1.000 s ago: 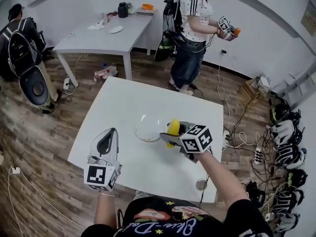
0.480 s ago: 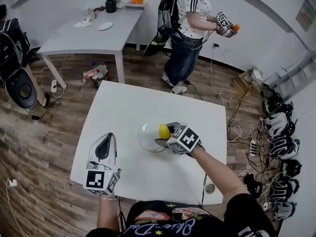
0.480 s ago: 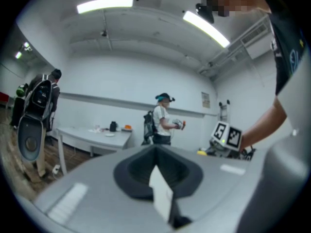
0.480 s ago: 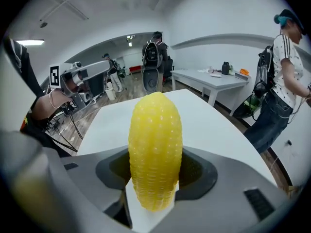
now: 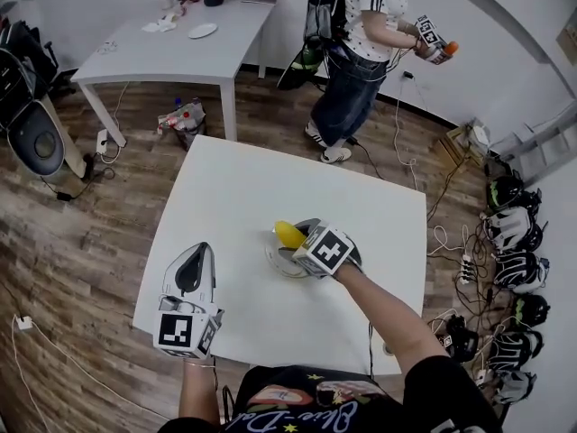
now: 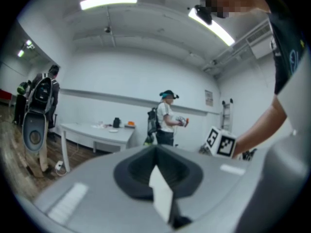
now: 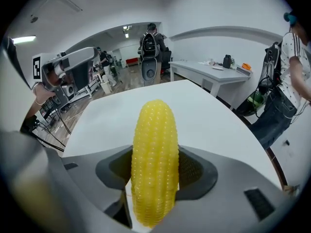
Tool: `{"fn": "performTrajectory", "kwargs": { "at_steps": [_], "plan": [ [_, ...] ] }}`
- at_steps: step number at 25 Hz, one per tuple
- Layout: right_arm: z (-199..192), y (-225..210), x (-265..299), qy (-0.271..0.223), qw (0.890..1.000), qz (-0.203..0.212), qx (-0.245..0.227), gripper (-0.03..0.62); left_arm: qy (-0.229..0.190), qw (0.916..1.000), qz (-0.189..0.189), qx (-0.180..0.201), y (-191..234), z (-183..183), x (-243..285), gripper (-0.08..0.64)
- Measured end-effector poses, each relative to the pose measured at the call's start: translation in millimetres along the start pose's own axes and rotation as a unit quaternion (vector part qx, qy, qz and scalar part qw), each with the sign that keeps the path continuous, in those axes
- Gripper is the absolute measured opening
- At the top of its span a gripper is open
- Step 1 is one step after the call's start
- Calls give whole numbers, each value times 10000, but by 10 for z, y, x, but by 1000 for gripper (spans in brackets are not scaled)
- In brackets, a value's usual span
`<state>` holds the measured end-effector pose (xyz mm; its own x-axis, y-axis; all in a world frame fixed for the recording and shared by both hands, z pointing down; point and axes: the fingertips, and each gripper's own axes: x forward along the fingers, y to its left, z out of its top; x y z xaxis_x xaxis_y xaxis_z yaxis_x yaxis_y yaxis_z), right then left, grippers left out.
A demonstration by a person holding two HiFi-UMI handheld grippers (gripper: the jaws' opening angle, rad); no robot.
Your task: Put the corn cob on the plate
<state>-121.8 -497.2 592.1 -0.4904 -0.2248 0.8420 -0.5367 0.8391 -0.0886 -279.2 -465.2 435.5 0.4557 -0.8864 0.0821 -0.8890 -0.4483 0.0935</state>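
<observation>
In the head view, my right claw held the corn over the plate on the white counter. I couldn't tell whether the two touched. My left claw hung well apart, at the near-left edge. Nothing stood in the way, and a person stood far beyond the counter.

In the left gripper view, that claw was closed and empty.

In the right gripper view, the jaws of my right claw were clamped on the corn at its lower half. I judged the corn light, stiff and bumpy enough to hold, but round and likely to roll. The plate looked like glass and seemed fragile.
</observation>
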Motion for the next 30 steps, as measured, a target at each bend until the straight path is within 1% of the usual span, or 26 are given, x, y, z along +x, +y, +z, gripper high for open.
{"fn": "performTrajectory", "kwargs": {
  "at_steps": [2,6,9,12,15,17,19,21,22,26,28,29,30],
  "plan": [
    [6,-12,90,83,9999,-74,-84,244,40,10000,-15,12,-9,-19,21,-14],
    [-83,3,279,376,9982,-171,-432,244,90,10000,0,-19,-34,-67,19,-14],
    [-116,16,323,331,9988,-133,-330,244,134,9998,59,119,-13,-77,-8,-14],
    [-97,10,329,93,9999,57,-105,244,137,9998,114,96,55,-76,-19,-14],
    [-53,27,295,-226,9993,276,72,244,144,9998,90,97,71,-56,-20,-14],
    [-3,27,215,-530,9979,285,252,246,139,9998,62,144,44,-26,-23,-14],
    [58,10,41,-935,9945,194,429,247,116,9997,16,204,-19,18,-16,-14],
    [118,-28,-227,-1450,9874,39,639,247,74,9996,-56,260,-119,73,8,-14],
    [133,-46,-379,-1734,9818,-41,778,247,49,9995,-99,289,-177,103,20,-14],
    [138,-66,-1002,-2818,9505,-357,1261,245,-43,9986,-293,427,-404,222,82,-14],
    [91,-46,-1261,-3147,9379,-569,1346,244,-99,9981,-403,464,-530,275,114,-14],
    [57,-37,-1386,-3287,9319,-699,1362,205,-138,9977,-485,464,-607,301,131,-14],
    [24,-29,-1508,-3442,9250,-818,1385,84,-188,9971,-595,431,-692,328,148,-14]
  ]
}}
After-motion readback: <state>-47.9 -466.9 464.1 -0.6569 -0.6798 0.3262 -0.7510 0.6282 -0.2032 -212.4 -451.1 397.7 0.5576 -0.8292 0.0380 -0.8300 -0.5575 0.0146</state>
